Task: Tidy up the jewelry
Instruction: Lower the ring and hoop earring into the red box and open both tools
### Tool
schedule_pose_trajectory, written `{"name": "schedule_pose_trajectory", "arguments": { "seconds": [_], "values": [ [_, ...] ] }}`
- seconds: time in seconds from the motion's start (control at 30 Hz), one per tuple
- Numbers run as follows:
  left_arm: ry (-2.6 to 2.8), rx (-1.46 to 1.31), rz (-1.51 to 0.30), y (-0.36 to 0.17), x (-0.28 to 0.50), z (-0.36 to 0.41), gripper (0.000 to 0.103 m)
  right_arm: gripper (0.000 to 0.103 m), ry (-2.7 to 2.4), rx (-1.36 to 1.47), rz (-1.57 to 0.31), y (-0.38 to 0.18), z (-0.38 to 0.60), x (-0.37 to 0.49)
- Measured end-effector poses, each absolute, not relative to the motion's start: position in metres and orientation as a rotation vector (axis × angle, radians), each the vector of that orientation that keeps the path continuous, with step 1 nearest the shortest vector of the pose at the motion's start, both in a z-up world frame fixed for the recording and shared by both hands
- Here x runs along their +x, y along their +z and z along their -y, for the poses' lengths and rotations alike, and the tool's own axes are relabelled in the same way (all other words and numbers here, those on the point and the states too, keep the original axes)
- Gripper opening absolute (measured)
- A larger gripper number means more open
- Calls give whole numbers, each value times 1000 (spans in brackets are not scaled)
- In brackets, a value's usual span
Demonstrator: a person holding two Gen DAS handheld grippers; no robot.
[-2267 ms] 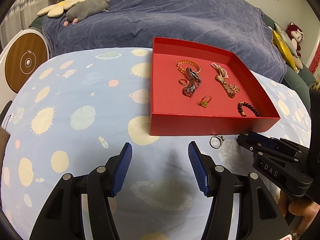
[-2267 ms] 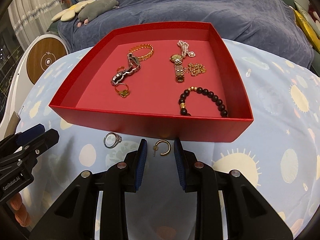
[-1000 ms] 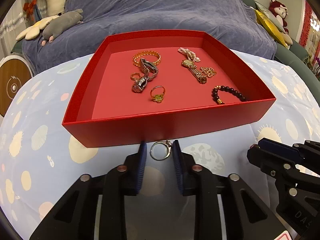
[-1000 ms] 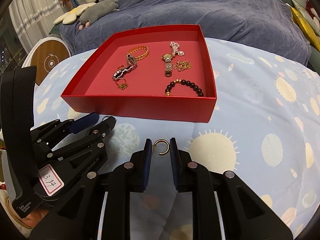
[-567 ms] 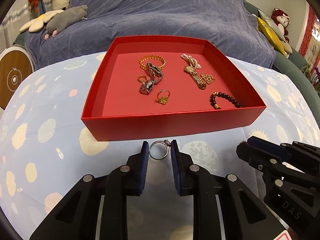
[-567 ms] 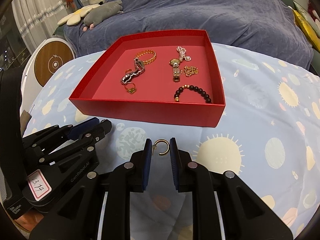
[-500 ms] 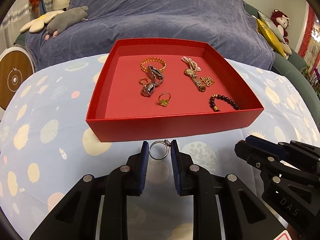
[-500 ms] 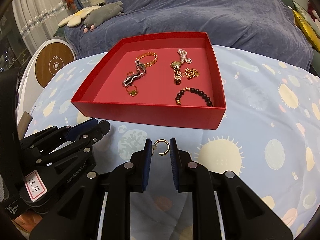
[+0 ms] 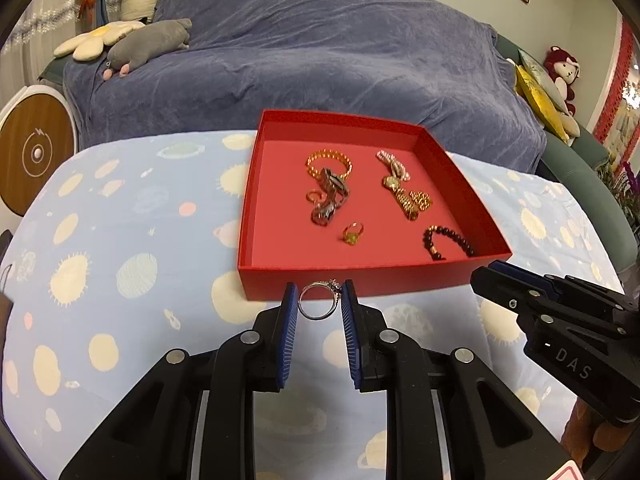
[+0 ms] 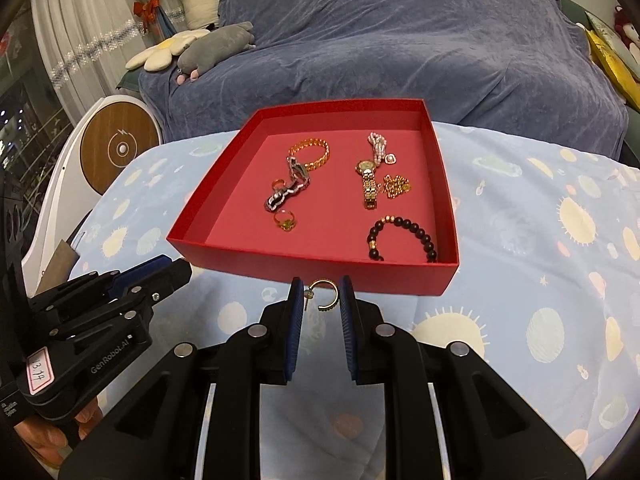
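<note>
A red tray lies on a blue cloth printed with suns and planets. Inside it are a gold bracelet, a gold watch, a dark bead bracelet, a gold ring and other pieces. My left gripper is shut on a silver ring, held above the cloth just in front of the tray's near wall. My right gripper is shut on a gold hoop earring, also lifted before the near wall. Each gripper shows at the edge of the other's view.
A bed with a purple-blue cover lies behind the table, with a grey plush and a flower cushion on it. A round white and wood device stands at the left. Yellow cushions and a red plush sit at the right.
Both grippers have risen and drawn back from the tray, each keeping its piece. The tray looks smaller and farther, and in the left view it has shifted right.
</note>
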State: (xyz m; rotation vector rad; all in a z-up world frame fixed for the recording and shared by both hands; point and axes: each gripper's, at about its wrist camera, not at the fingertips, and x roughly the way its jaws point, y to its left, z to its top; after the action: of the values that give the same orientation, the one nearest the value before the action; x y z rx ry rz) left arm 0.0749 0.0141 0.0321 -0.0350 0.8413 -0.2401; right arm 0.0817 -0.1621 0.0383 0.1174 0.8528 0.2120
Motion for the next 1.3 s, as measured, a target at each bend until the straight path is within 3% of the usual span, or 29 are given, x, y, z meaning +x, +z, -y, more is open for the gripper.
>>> {"name": "schedule_pose_trajectory", "arguments": {
  "seconds": [0.3,1.1,1.3],
  "values": [
    [-244,-34,-781,57,124,-3,19,18,203,113,-789,56,161,130],
    [-176,19,-860,5,174,6,21,19,213,91,-871,12,144,177],
    [-150,17,-850,7,173,2,32,23,204,81,-843,24,146,169]
  ]
}}
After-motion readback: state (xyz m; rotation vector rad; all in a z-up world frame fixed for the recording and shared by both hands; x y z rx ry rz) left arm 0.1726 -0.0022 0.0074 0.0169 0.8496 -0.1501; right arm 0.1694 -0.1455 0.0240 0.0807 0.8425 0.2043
